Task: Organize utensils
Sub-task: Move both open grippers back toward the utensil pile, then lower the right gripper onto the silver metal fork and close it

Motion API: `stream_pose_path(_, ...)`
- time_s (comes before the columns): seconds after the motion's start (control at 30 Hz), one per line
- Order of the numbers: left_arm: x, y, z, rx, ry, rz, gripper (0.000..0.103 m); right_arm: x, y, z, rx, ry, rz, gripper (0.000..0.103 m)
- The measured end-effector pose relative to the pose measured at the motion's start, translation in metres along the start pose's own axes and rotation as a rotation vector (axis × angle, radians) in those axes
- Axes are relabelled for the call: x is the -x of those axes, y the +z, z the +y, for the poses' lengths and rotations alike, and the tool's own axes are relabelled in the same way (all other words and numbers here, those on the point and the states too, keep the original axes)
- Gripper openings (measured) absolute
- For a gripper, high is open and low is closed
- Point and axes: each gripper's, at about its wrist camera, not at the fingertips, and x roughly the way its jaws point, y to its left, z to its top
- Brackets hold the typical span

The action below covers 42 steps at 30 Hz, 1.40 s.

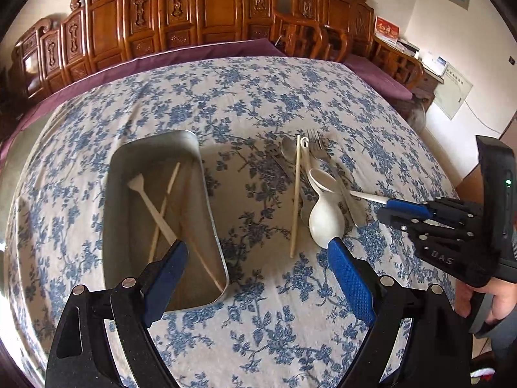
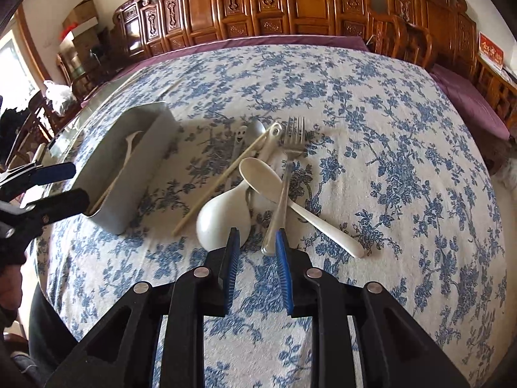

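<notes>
A metal tray [image 1: 206, 200] stands on the flowered cloth with a white flat-ended utensil [image 1: 152, 207] and chopsticks [image 1: 164, 207] inside. To its right lies a pile: one chopstick [image 1: 295, 194], a white rice scoop [image 1: 324, 220], a white soup spoon [image 1: 323, 177], forks [image 1: 318, 145] and a metal spoon [image 1: 287, 148]. My left gripper [image 1: 257, 247] hangs wide open between tray and pile, holding nothing. My right gripper [image 2: 257, 236] is slightly open just in front of the fork [image 2: 284, 177] handle's end and the scoop [image 2: 219, 216]; its pads press on nothing. The tray [image 2: 135, 174] is at its left.
Carved wooden benches [image 1: 206, 16] with purple cushions run along the far and right sides of the table. A hand [image 1: 494, 300] holds the right gripper at the table's right edge. Bare cloth stretches beyond the pile and in front of both grippers.
</notes>
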Motion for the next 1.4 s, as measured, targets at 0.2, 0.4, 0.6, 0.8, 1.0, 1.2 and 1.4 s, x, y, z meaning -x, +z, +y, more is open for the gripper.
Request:
stream_pose_path(0.2, -0.016, 0.009, -0.010, -0.023, -0.002, 0.010, 0.085, -0.029, 0.015, -0.013, 0.007, -0.026, 0.017, 0.025)
stream_pose_path(0.4, -0.026, 0.012, -0.018, -0.044, -0.017, 0.017, 0.085, -0.049, 0.042, -0.034, -0.028, -0.022, 0.024, 0.025)
stream_pose_path(0.6, -0.036, 0.011, -0.023, -0.051, -0.019, 0.034, 0.084, -0.070, 0.066, -0.038, -0.019, -0.024, 0.055, 0.025)
stream_pose_path(0.8, -0.043, 0.011, -0.024, -0.044, -0.004, 0.050, 0.076, -0.093, 0.069, -0.033, 0.002, -0.044, 0.125, 0.025)
stream_pose_path(1.0, -0.052, 0.014, -0.024, -0.033, 0.007, 0.067, 0.064, -0.094, 0.067, -0.039, -0.008, -0.091, 0.148, 0.013)
stream_pose_path(1.2, -0.068, 0.017, -0.028, -0.040, 0.004, 0.094, 0.054, -0.091, 0.066, -0.039, 0.012, -0.110, 0.152, 0.008)
stream_pose_path(1.4, -0.081, 0.020, -0.033, -0.056, 0.007, 0.119, 0.042, -0.065, 0.066, -0.044, -0.004, -0.100, 0.095, 0.008)
